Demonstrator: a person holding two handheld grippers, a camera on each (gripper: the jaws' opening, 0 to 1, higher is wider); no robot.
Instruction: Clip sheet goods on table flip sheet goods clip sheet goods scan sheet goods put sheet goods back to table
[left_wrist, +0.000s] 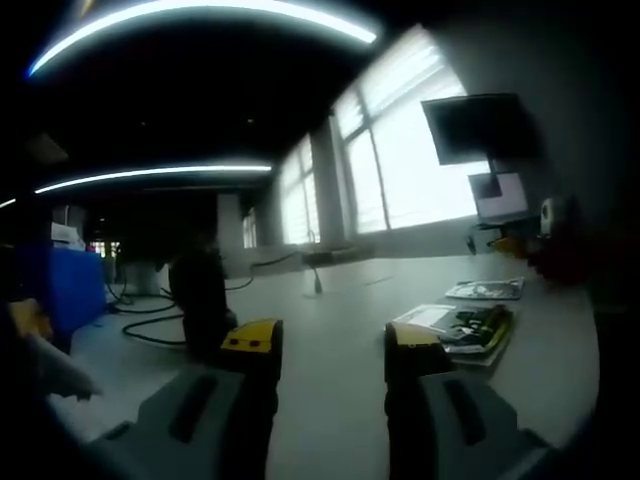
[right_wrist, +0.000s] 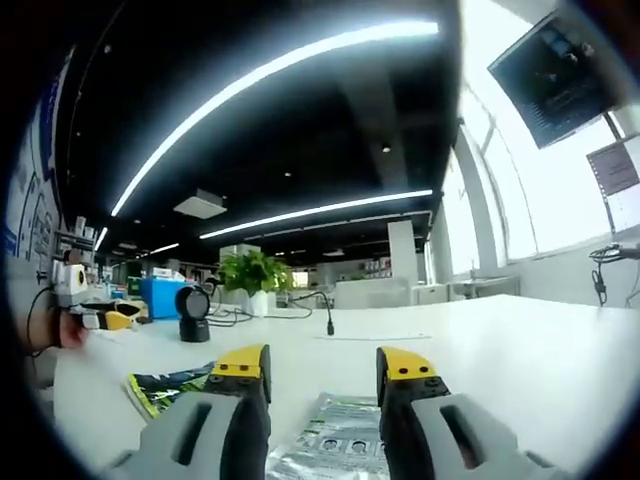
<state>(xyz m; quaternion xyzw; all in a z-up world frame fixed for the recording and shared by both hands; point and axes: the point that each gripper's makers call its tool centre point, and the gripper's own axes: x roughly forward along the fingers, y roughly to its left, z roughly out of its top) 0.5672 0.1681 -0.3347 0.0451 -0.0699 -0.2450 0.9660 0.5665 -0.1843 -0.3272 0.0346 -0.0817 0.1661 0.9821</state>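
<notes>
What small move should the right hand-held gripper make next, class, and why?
Probably ease the right hand-held gripper forward and down onto the silver sheet pack. Its jaws stand open and empty, the pack lies flat on the white table just beneath and between them, and nothing is clipped yet.

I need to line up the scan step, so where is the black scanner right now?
In the right gripper view, the black scanner stands on the white table, left of the right gripper, beyond the green packet and before the potted plant.
</notes>
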